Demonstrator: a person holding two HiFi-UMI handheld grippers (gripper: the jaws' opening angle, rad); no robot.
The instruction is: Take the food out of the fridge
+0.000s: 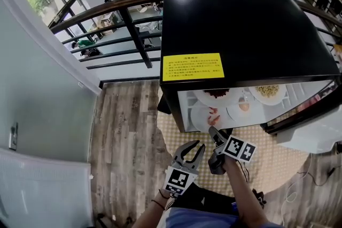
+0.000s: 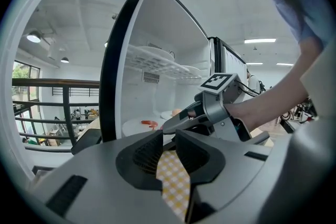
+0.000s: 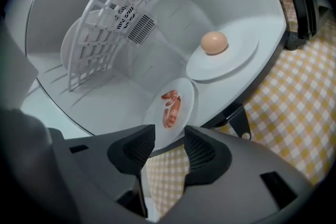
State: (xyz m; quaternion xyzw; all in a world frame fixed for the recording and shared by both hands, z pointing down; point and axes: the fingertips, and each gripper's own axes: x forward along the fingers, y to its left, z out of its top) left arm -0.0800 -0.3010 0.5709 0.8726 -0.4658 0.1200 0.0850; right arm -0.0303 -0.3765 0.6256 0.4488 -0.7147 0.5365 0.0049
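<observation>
A black mini fridge (image 1: 240, 24) stands open on a yellow checked mat (image 1: 267, 157). On its floor a white plate of shrimp (image 3: 170, 110) sits at the front, with a plate (image 3: 231, 57) bearing an egg (image 3: 213, 42) beside it. Two more plates of food (image 1: 216, 94) rest on the white wire shelf (image 3: 126, 13) above. My right gripper (image 3: 164, 150) is open at the fridge mouth, and the shrimp plate's near rim lies just between its pads, which do not press on it. My left gripper (image 1: 189, 149) hangs lower and further back over the mat, open and empty.
The fridge door (image 1: 315, 131) swings out to the right. A wooden floor (image 1: 128, 136) lies to the left, with a black railing (image 1: 123, 34) behind and a pale wall (image 1: 37, 115) at far left. Cables (image 1: 315, 179) trail on the floor at right.
</observation>
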